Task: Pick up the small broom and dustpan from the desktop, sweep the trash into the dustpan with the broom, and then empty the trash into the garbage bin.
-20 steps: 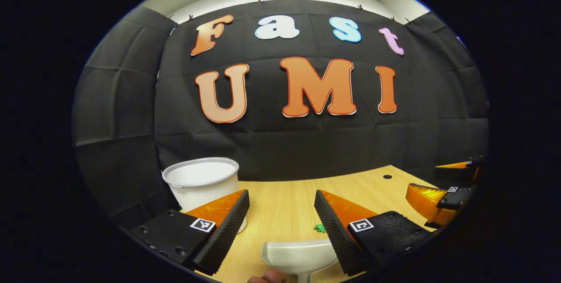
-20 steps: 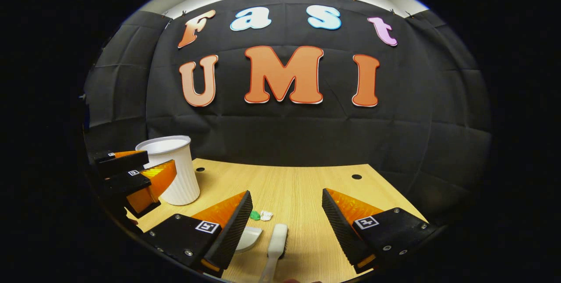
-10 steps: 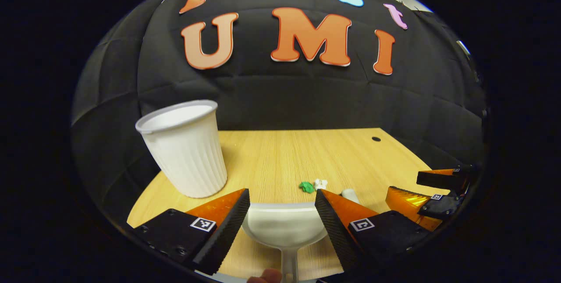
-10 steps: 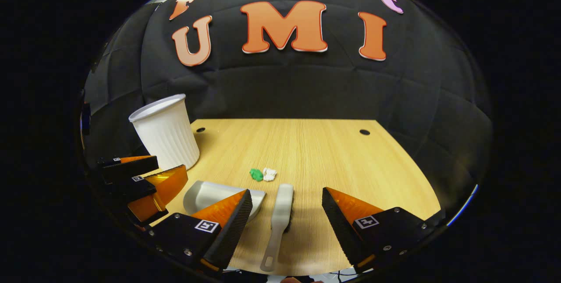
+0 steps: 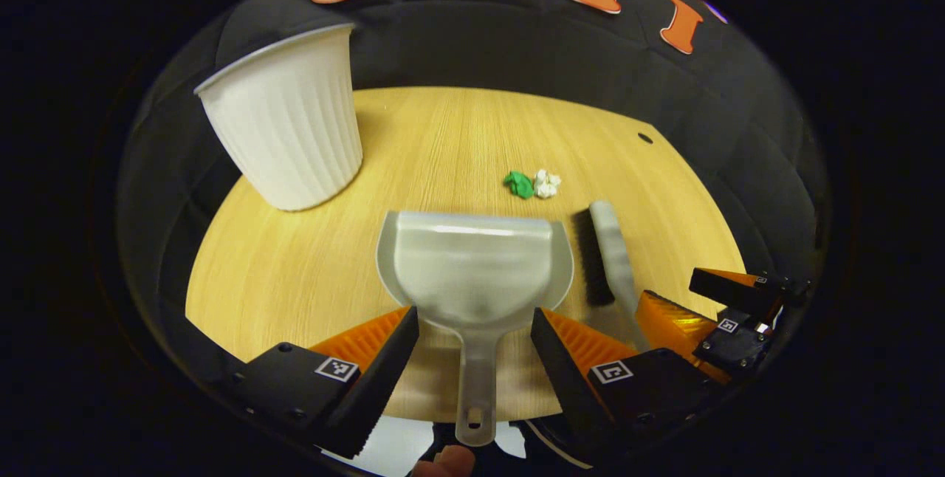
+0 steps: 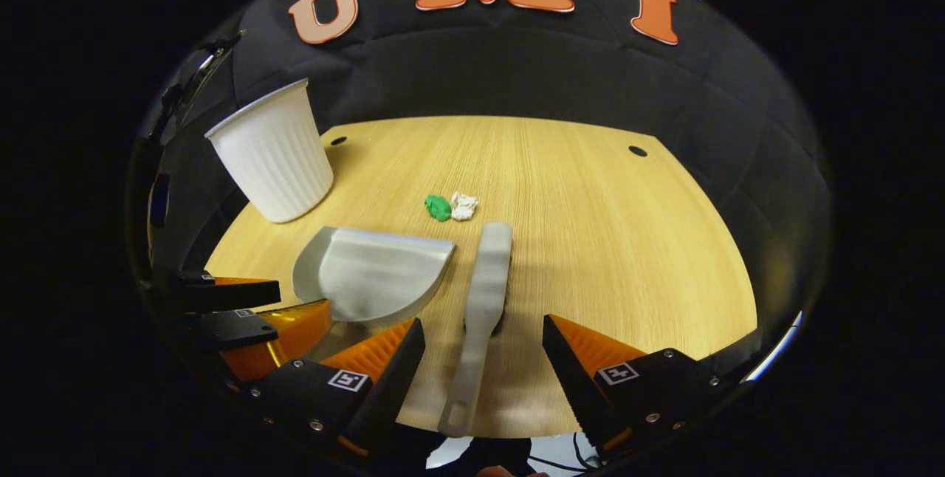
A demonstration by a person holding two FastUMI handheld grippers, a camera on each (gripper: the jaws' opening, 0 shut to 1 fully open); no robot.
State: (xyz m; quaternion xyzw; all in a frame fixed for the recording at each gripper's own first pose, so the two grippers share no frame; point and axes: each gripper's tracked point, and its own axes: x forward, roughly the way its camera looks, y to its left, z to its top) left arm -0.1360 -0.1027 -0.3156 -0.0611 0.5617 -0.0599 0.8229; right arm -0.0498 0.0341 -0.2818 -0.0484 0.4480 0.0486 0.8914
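A pale grey dustpan lies flat on the wooden desktop, its handle pointing toward me. My left gripper hangs open above that handle, one finger on each side, not touching. To the right lies a small grey broom with dark bristles. My right gripper is open over the broom's handle, clear of it. A green scrap and a white scrap sit just beyond both tools.
A white ribbed bin stands upright at the far left of the desk. Two small holes mark the far corners. The desk's near edge lies just under both grippers. The other gripper shows at each view's side.
Both grippers have tipped downward and drawn back over the tools, so the dustpan and broom now show in full, handles between the open fingers. Nothing on the desk has moved.
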